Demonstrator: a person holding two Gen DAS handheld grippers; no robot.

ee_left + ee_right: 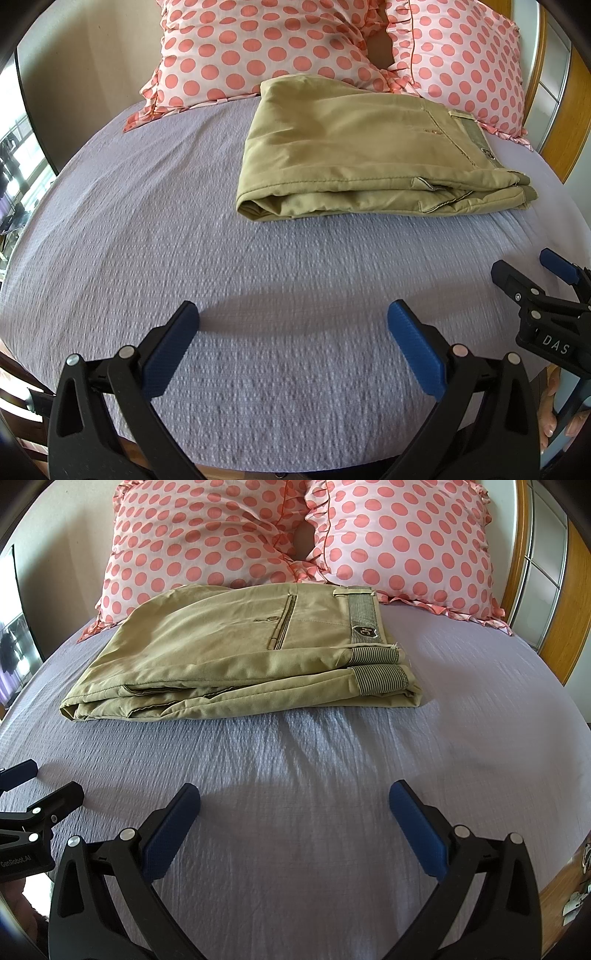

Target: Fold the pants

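Khaki pants point(354, 155) lie folded in a flat stack on the lilac bedspread point(184, 236), just in front of the pillows. They also show in the right wrist view point(229, 653), with the striped waistband at the right. My left gripper point(293, 317) is open and empty, held over the bedspread well short of the pants. My right gripper point(294, 797) is open and empty too, also short of the pants. The right gripper shows at the right edge of the left wrist view point(535, 273). The left gripper shows at the left edge of the right wrist view point(37, 786).
Two pink pillows with coral dots point(207, 535) point(410, 542) lean against the wall behind the pants. A wooden headboard or frame point(569, 602) stands at the right. A window point(18, 166) is at the left.
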